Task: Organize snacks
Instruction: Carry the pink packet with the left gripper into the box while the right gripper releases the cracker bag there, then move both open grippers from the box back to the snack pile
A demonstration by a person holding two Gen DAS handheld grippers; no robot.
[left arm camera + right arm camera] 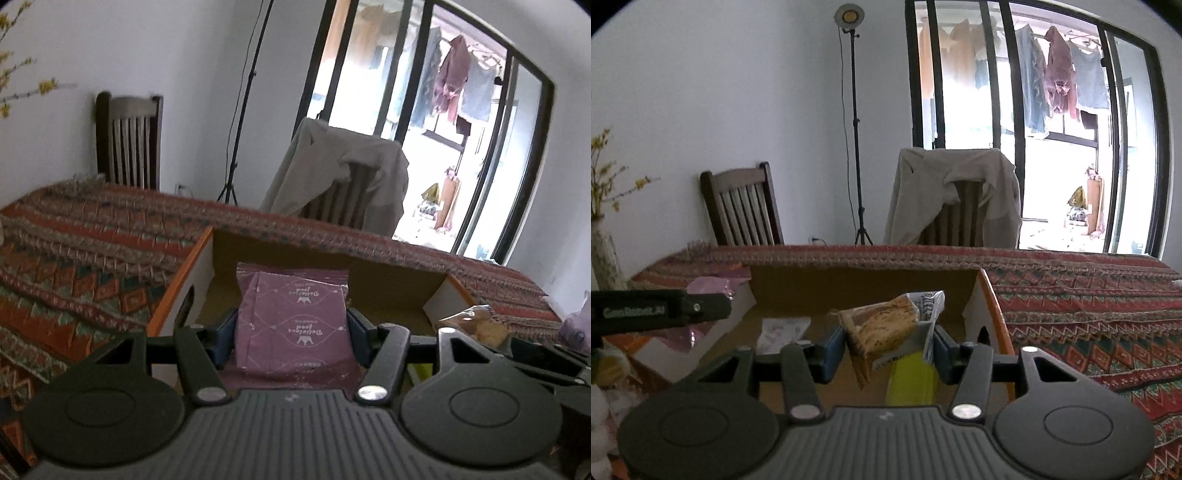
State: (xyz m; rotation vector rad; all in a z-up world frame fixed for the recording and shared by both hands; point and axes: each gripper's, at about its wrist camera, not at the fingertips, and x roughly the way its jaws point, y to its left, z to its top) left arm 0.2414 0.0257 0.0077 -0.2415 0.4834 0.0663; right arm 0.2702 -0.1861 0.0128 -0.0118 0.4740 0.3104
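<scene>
1. Left wrist view: an open cardboard box [388, 291] sits on a table under a patterned cloth [85, 258]. Its left wall, edged in orange, rises just left of the gripper, and its far wall stands just behind the packet; the box floor on either side of the packet is bare.
2. Beyond the table's far edge stand two chairs, one draped with a beige jacket [343, 173].
3. Left gripper [291, 332]: jaws about half open, blue pads pressed against both sides of a purple snack packet [295, 317], which is held upright over the box interior.
4. Right wrist view: the box's right wall [982, 306] stands just right of the gripper. A white wrapper [783, 330] lies on the box floor to the left.
5. Right gripper [888, 350]: jaws narrowly open, clamped on a clear bread packet [886, 328], tilted, above the box; a yellow item [910, 380] lies beneath.
</scene>
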